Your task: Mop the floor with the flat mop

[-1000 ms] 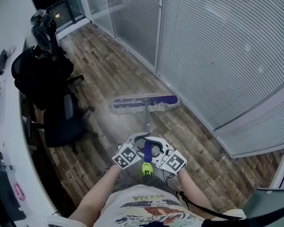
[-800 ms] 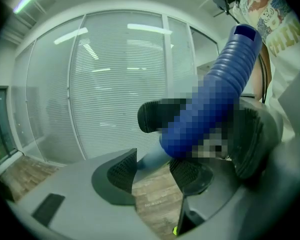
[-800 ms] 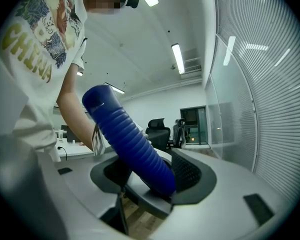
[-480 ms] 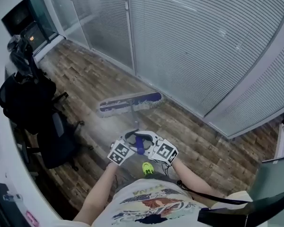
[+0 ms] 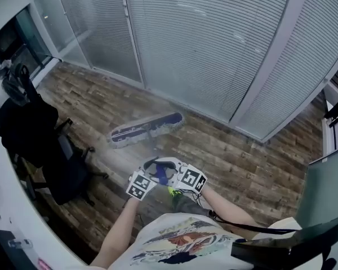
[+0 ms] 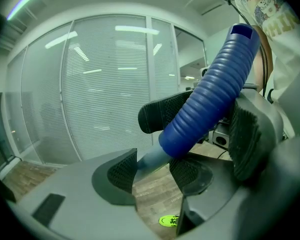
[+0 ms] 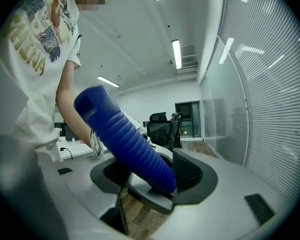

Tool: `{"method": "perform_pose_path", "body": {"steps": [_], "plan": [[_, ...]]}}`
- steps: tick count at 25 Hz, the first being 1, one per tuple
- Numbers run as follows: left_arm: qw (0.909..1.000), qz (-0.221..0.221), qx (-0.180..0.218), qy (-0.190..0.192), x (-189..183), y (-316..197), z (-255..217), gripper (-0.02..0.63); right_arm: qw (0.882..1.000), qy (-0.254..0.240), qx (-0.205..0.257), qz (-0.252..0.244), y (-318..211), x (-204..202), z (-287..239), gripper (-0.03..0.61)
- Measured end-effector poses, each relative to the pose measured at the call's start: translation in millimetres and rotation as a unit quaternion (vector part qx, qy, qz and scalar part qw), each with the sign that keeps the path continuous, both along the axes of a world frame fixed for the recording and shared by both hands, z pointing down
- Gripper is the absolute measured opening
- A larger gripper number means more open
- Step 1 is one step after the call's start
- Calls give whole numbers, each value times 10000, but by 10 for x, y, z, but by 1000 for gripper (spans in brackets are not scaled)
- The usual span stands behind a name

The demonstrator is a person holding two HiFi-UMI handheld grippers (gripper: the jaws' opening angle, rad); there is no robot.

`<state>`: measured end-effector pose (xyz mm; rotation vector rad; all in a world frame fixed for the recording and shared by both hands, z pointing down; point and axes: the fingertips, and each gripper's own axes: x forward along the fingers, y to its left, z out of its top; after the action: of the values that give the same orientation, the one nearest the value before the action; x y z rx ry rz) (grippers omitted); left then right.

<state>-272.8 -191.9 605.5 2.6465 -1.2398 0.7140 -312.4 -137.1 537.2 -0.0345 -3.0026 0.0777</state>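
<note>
In the head view the mop head (image 5: 146,129) lies flat on the floor (image 5: 242,167), well ahead of both grippers. The left gripper view shows my left gripper (image 6: 156,165) clamped on the pole (image 6: 146,159) just below the blue grip (image 6: 210,94). In the right gripper view my right gripper (image 7: 150,176) squeezes that grip; I should sweep evenly, head pressed flat.

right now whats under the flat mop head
The flat mop head lies on the wood-plank floor, which shows all round it. The strip of floor right beneath the pad is covered, so any dirt or wetness there can't be seen.
</note>
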Motion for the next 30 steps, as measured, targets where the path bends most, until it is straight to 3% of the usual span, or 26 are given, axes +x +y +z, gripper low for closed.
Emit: {"method": "perform_pose_path", "body": {"steps": [18,26,30], "plan": [[9997,231,47,36,1633,2896,21,178,9993,103,-69,342,2877,1608,18,224],[9996,128,142,230,2874,4129,66,179,9985,132,-130,515,4090,2860,38,224],[9994,195,85,286,3320,4664,72,183,9980,300,-115,548,4609,3293,41,224]]}}
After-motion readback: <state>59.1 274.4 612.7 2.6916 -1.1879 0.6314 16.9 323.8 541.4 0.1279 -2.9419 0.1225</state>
